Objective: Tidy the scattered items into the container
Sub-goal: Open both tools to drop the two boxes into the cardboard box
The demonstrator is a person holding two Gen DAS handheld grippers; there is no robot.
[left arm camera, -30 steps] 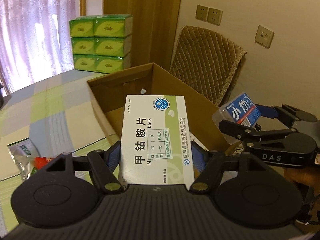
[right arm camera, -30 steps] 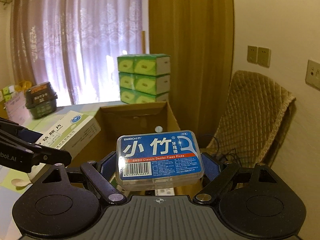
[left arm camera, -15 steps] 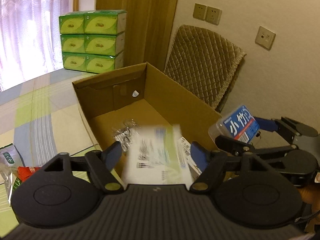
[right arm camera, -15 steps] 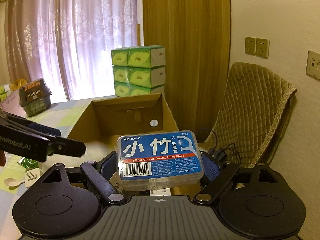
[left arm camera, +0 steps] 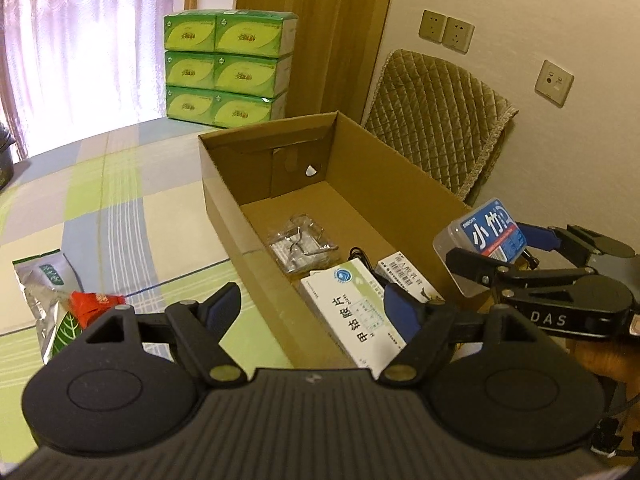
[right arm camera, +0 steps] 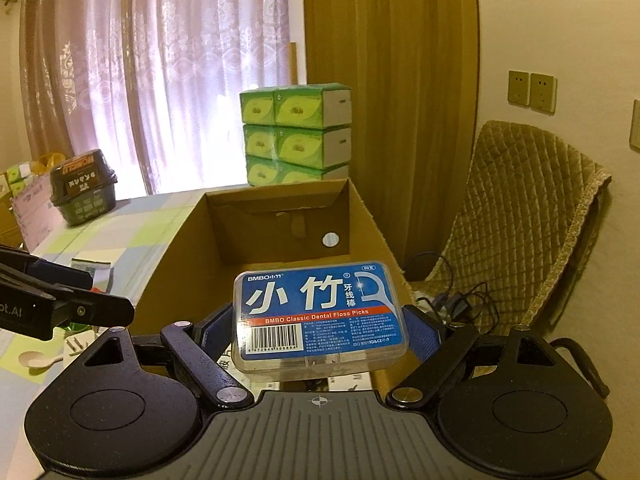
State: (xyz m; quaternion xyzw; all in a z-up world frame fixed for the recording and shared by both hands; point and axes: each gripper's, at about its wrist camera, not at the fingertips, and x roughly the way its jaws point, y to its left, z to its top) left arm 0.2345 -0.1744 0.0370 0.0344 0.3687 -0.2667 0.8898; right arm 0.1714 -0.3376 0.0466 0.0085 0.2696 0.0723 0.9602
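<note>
An open cardboard box (left arm camera: 224,208) (right arm camera: 172,264) stands on the checked tablecloth. A white-and-green medicine box (left arm camera: 352,316) lies inside it near the front, beside a clear bag of metal parts (left arm camera: 300,244) and another small white box (left arm camera: 404,272). My left gripper (left arm camera: 312,304) is open above the box's near left wall, with nothing between its fingers. My right gripper (right arm camera: 320,328) is shut on a blue floss pick case (right arm camera: 320,316) (left arm camera: 484,240), held over the box's near right corner.
Silver and red snack packets (left arm camera: 60,300) lie on the cloth left of the box. A plastic spoon (right arm camera: 38,360) and a dark green tub (right arm camera: 82,188) sit further left. Green tissue packs (left arm camera: 228,68) are stacked behind, a padded chair (left arm camera: 440,120) to the right.
My left gripper opened and the medicine box dropped from it into the cardboard box. The right gripper kept its hold on the floss case and drifted slightly.
</note>
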